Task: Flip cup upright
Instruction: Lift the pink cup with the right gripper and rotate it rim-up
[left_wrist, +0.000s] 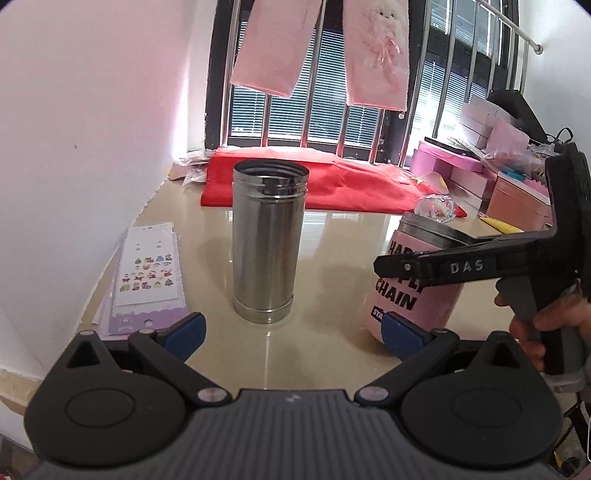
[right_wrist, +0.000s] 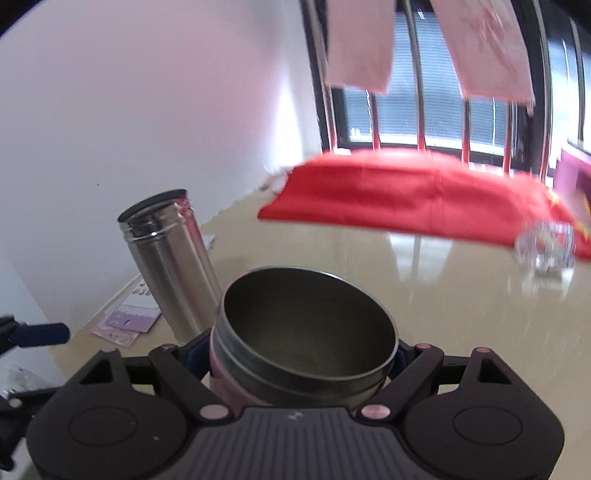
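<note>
Clamping the pink cup with black lettering and a steel rim (right_wrist: 295, 354), the right gripper (right_wrist: 301, 360) holds it between both jaws just below the threaded mouth. From the right wrist view the opening faces up and toward the camera, and the dull metal interior looks empty. From the left wrist view the same cup (left_wrist: 410, 291) stands tilted, its mouth leaning away to the right, its base at or just above the glossy beige table (left_wrist: 325, 258); whether it touches I cannot tell. The right gripper (left_wrist: 391, 264) crosses its upper body from the right.

The left gripper (left_wrist: 291, 332) hangs spread wide, its blue pads (left_wrist: 186, 330) gripping nothing, aimed at the tall cylindrical stainless-steel flask (left_wrist: 269, 240). That flask stands upright on the table with its threaded mouth open; its inside is dark and no contents can be made out. It stands near the pink cup, to its left.

Left of the flask lies a sticker sheet (left_wrist: 147, 273). Farther back sit a small clear glass container (left_wrist: 436, 206) and a folded red cloth (left_wrist: 317, 181) beneath the barred window (left_wrist: 321, 114).
</note>
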